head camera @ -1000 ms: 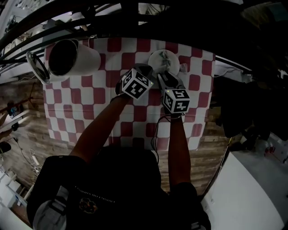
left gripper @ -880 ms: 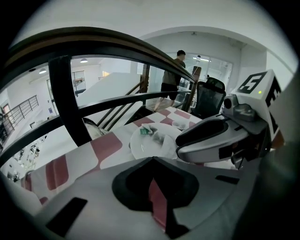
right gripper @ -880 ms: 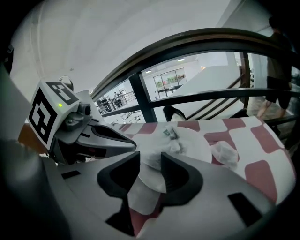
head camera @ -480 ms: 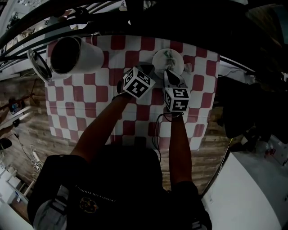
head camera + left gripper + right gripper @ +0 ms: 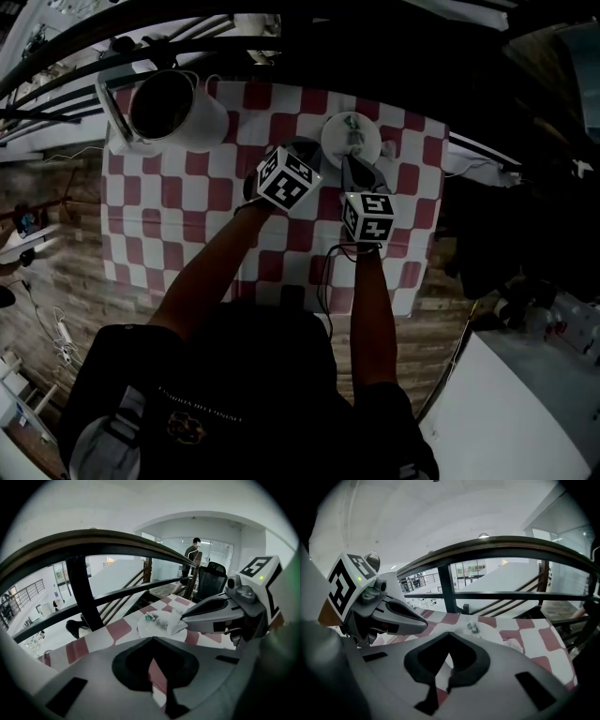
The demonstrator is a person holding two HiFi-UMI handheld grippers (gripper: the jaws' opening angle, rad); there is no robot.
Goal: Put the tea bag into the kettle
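The tea bag (image 5: 353, 131) lies on the small white plate (image 5: 329, 142) at the far side of the desk (image 5: 187, 216). Its long axis runs from the plate's far part back toward the person, with the green tag at the far end and the white pouch at the near end. That near edge now rises to the tips of the right hand-held gripper (image 5: 186, 617). A second ago its jaws stood wide – they have since closed right down, and they pinch the pouch's paper between them. The left hand-held gripper (image 5: 423, 619) hovers just beside it over the plate's left edge, as it did before, with its jaws drawn together and nothing between them. Both marker cubes sit about where they were. From the head view the whole scene has slid a little, so the white kettle (image 5: 173, 108) shows more fully – upright at the desk's far left corner, mouth open, well apart from the plate. A dark railing (image 5: 82, 592) runs behind the desk.
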